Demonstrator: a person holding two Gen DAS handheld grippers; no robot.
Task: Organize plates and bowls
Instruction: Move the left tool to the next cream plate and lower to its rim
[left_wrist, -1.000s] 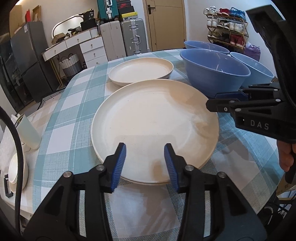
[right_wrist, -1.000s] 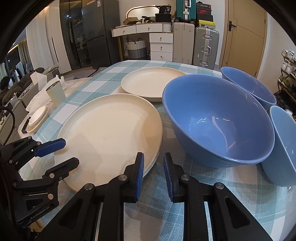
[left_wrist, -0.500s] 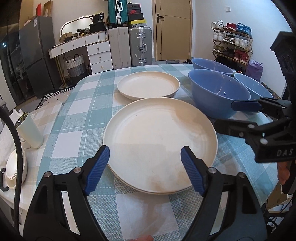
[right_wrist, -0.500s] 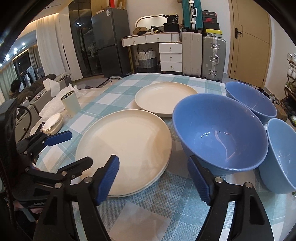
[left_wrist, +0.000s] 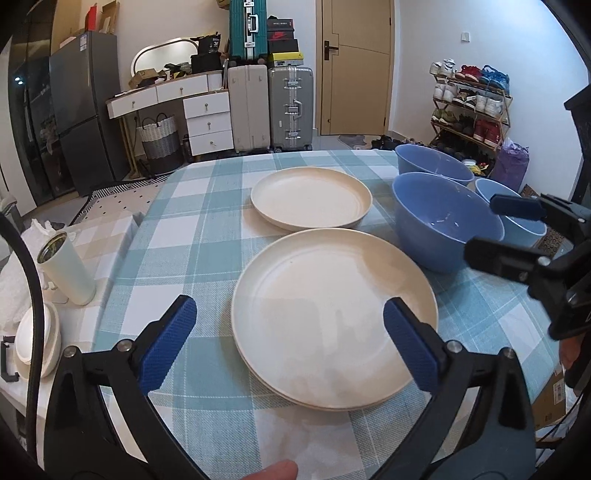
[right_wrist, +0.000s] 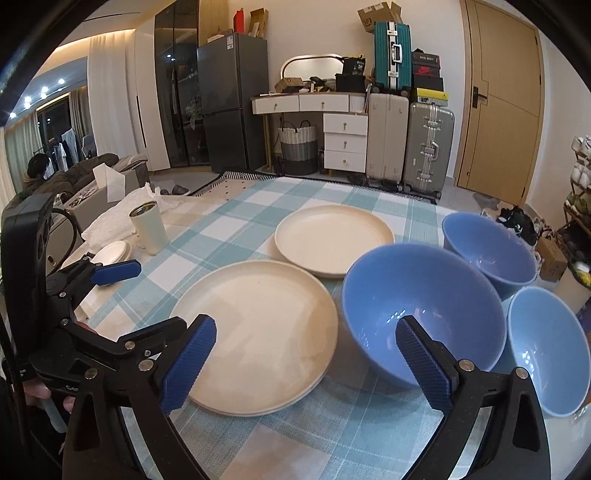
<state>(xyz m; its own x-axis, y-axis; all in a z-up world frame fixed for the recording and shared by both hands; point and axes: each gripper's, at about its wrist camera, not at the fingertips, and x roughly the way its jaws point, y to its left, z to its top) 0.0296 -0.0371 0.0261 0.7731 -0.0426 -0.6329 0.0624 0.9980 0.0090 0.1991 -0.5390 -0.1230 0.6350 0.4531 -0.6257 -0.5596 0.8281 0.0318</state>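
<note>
Left wrist view: left gripper (left_wrist: 290, 339), jaws just spread wide and empty, hovers over the near rim of the plate stack (left_wrist: 334, 314) at frame centre. Bare checked bench (left_wrist: 177, 236) lies open to its left. Right gripper (right_wrist: 306, 360), likewise just opened and empty, straddles the gap between stack and nearest bowl (right_wrist: 424, 314). Farther: single plate (left_wrist: 311, 199), two more bowls (right_wrist: 487, 254) at right.

We see a checked table (left_wrist: 192, 236) bearing stacked plates (left_wrist: 332, 314), a far plate (left_wrist: 310, 201), and three bowls (right_wrist: 424, 310) along its right edge.
</note>
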